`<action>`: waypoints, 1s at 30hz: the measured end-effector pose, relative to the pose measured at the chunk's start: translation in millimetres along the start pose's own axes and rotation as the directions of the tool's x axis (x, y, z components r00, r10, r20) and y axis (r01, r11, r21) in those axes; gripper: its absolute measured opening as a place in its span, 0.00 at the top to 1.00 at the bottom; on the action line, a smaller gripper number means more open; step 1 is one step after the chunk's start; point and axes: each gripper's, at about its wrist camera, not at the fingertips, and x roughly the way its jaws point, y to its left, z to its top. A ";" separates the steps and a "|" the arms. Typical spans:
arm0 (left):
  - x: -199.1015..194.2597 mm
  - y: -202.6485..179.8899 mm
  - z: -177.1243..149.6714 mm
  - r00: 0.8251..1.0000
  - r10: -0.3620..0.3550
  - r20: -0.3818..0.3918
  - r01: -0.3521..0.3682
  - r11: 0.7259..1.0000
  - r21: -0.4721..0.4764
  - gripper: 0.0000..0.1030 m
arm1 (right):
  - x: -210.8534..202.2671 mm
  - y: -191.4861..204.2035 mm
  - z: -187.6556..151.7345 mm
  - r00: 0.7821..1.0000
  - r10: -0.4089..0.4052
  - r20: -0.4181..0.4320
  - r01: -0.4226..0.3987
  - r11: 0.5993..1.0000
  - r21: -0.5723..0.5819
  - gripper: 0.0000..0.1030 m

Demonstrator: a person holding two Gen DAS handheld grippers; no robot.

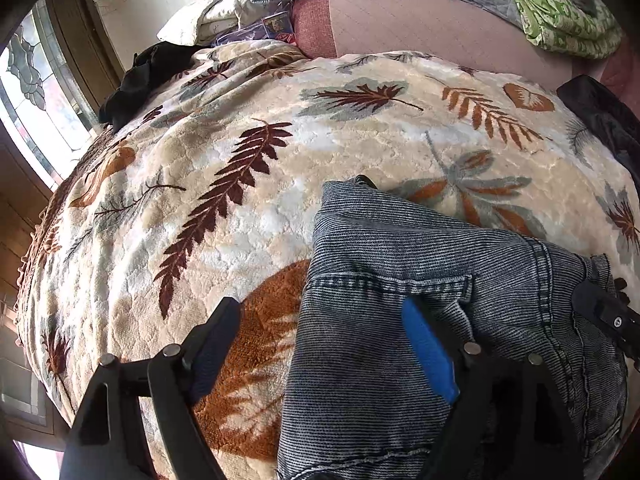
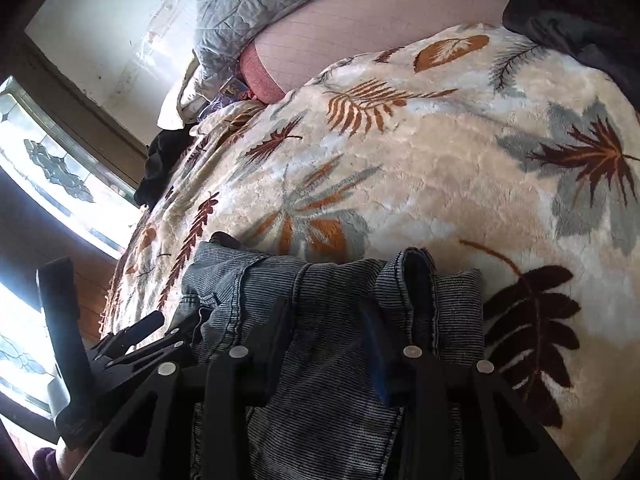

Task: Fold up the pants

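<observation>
Left wrist view: the pair of grey-blue ribbed denim pants (image 1: 420,280) lay folded in a thick bundle on the plush cream fleece blanket with rust, maroon and grey leaf prints (image 1: 240,168) that covered the bed. The left hand-held gripper (image 1: 320,340) stood with its two fingers wide apart; one blue-padded finger (image 1: 428,352) rested on the denim beside a stitched pocket edge, the other black finger over bare blanket just off the pants' edge. One crumpled black garment (image 1: 136,80) lay at the blanket's far edge, and one green patterned quilt (image 1: 560,12) beyond the blanket.

Right wrist view: the right hand-held gripper (image 2: 332,340) had its two fingers partly apart, denim bunched between them; whether they gripped it could not be told. The pants (image 2: 320,380) sat at the blanket's (image 2: 440,160) near edge, seams and hems showing. One grey quilted cover (image 2: 260,4) lay beyond the blanket.
</observation>
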 end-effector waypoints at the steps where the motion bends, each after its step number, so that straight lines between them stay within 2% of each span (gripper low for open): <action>1: -2.6 1.3 0.3 1.000 -0.003 0.000 0.003 1.000 -0.004 0.19 | -2.0 2.5 -1.2 1.000 -0.006 0.005 0.006 1.000 -0.015 0.61; 3: -12.0 3.5 -1.1 1.000 -0.004 0.015 0.004 1.000 0.000 0.19 | -10.1 6.5 -2.9 1.000 -0.004 0.025 0.005 1.000 -0.026 0.61; 7: -42.2 6.9 -14.3 0.995 0.032 0.094 -0.034 0.999 0.015 0.19 | -31.4 11.3 -8.9 0.998 0.028 0.064 -0.025 0.999 -0.046 0.61; 14: -90.2 18.5 -36.6 0.986 -0.013 0.164 0.014 1.000 -0.007 0.19 | -80.3 37.9 -34.0 0.986 0.058 0.157 -0.027 0.981 -0.191 0.61; 21: -108.2 18.8 -60.0 0.986 -0.043 0.160 0.044 0.999 -0.002 0.19 | -93.4 53.3 -68.8 0.988 0.073 0.138 -0.038 0.970 -0.240 0.61; 30: -92.2 23.5 -82.5 0.995 -0.043 0.094 0.045 0.999 -0.019 0.19 | -76.9 52.8 -88.0 0.998 0.026 0.062 -0.010 0.968 -0.251 0.61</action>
